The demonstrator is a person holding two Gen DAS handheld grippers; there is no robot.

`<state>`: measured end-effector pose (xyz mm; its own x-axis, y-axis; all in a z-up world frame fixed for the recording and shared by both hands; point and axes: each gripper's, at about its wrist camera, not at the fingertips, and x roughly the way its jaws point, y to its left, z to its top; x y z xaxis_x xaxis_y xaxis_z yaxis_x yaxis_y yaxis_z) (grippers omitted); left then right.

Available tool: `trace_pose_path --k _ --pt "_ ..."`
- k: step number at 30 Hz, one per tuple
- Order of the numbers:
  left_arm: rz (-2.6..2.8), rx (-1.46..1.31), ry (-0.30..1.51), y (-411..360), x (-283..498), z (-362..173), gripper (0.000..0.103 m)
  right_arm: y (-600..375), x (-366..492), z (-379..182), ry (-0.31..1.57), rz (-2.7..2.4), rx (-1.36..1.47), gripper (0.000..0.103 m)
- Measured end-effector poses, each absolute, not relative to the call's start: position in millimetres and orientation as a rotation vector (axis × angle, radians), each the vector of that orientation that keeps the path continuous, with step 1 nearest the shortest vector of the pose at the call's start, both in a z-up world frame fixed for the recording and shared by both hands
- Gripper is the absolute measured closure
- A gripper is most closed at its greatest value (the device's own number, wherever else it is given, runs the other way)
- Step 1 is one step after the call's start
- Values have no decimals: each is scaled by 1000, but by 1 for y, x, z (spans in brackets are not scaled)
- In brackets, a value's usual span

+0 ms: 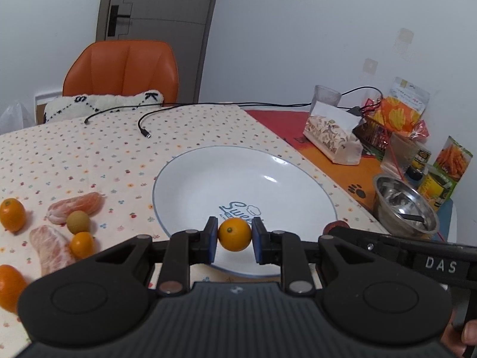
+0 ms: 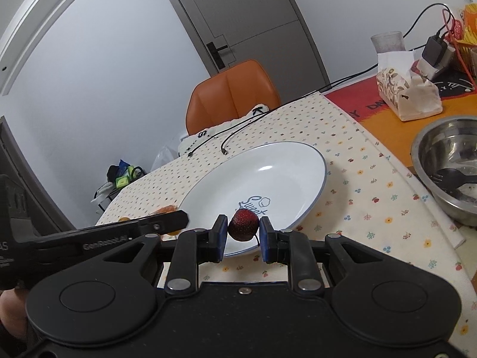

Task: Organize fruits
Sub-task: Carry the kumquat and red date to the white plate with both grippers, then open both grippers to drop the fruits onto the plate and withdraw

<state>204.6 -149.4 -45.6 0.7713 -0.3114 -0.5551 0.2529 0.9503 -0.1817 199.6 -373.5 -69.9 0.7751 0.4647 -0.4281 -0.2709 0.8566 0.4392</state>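
Clamped between the blue pads of the left gripper (image 1: 234,240), a small round orange kumquat (image 1: 234,234) hangs over the near rim of the wide white ceramic plate with a blue edge (image 1: 208,176). Likewise, the right gripper (image 2: 243,235) grips a dark red strawberry (image 2: 243,224) above that plate's near rim. More kumquats and peeled citrus segments (image 1: 76,205) lie on the dotted tablecloth (image 1: 89,149) left of the plate.

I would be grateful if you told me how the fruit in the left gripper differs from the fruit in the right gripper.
The kumquat in the left gripper is bright orange; the strawberry in the right gripper is dark red. The kumquat's skin is smooth and glossy, the strawberry's dull and speckled. The kumquat is round-oval, while the strawberry tapers. Both are pinched between blue pads, above the near rim of the white plate.
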Motion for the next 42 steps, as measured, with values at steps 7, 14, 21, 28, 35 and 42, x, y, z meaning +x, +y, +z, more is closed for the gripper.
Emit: trace_pose_path --k 7,14,21,28,35,42 --pt "-277 -108 659 -153 220 -57 81 -373 213 -76 564 391 370 82" --pt "-231 -129 672 -147 222 -59 77 -370 227 -80 560 403 359 81" --pt "-209 -183 639 -129 213 -44 56 -363 236 -85 569 387 327 77" --pt "-150 -226 585 -101 194 -33 28 -355 231 -77 555 387 305 74" --pt "-80 -259 561 -59 172 -32 23 -339 218 -64 530 416 283 63" --pt "-3 -300 554 -19 150 -35 23 -323 205 -54 519 454 259 57"
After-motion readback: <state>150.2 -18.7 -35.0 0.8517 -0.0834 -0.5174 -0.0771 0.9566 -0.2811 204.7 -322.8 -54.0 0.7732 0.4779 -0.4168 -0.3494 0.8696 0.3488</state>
